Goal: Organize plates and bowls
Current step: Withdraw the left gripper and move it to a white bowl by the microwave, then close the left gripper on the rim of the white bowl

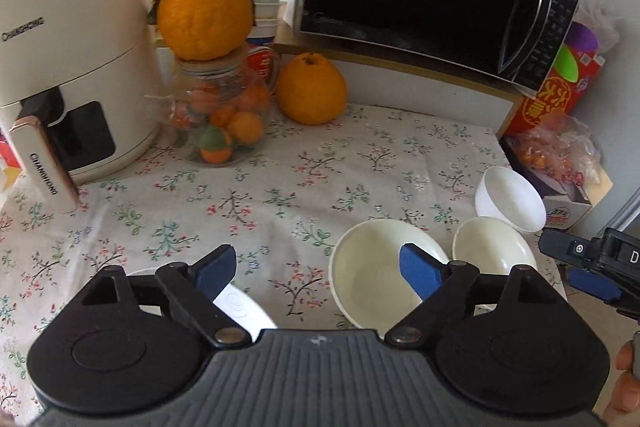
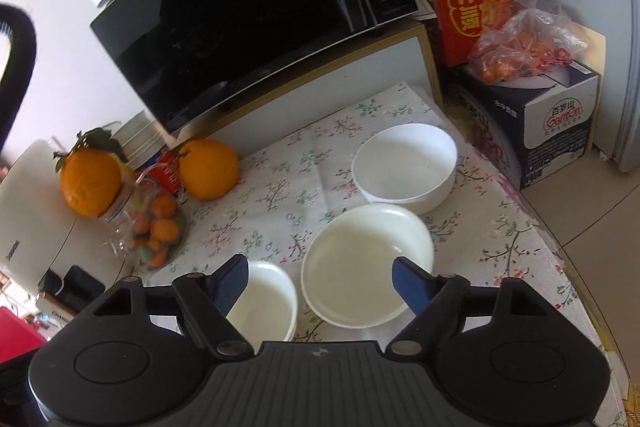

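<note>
Bowls (image 2: 406,163) crowd the tablecloth's (image 2: 536,247) right edge; left side bare.

Soft bright daylight, faint shadows, slight blur, strong fisheye bending, dark vignetted corners

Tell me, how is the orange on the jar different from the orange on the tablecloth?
The orange on the jar has green leaves on its stem; the orange on the tablecloth shows none. One sits high on the glass jar's lid, the other low on the floral cloth beside it. Both are big, bumpy and bright orange.
</note>
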The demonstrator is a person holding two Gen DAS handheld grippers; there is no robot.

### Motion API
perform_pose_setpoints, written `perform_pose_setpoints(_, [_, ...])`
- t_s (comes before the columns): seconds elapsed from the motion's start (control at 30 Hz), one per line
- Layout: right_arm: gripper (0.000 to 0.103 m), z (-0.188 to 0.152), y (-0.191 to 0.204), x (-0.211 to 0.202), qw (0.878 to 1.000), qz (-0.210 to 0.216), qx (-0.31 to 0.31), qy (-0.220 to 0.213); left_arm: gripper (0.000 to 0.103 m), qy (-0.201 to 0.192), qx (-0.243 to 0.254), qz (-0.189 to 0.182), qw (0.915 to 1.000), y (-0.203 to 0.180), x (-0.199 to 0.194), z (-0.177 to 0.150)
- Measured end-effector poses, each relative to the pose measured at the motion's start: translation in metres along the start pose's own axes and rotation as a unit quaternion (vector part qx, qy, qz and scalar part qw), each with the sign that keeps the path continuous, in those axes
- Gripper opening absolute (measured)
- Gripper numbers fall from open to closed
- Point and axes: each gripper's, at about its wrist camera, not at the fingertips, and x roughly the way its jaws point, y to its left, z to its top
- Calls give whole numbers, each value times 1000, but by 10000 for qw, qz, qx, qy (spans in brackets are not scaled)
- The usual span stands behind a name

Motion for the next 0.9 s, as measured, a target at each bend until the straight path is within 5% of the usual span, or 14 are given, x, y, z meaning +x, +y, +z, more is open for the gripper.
perform_pose_setpoints(0.13, [79, 19, -40, 10, 9976, -168, 661, -146, 102, 10, 210, -319, 9993, -41, 22, 12])
perform_pose_setpoints(0.4, [72, 42, -92, 40, 9854, -346, 1649, -239, 102, 2, 463, -531, 9975, -97, 73, 29])
perform_pose_setpoints(0.77, [47, 49, -101, 71, 9868, -414, 1564, -102, 88, 221, 577, -657, 9959, -133, 123, 31])
perform_pose_setpoints(0.9, [38, 50, -102, 82, 9861, -476, 1591, -42, 72, 463, 490, -666, 9955, -137, 141, 29])
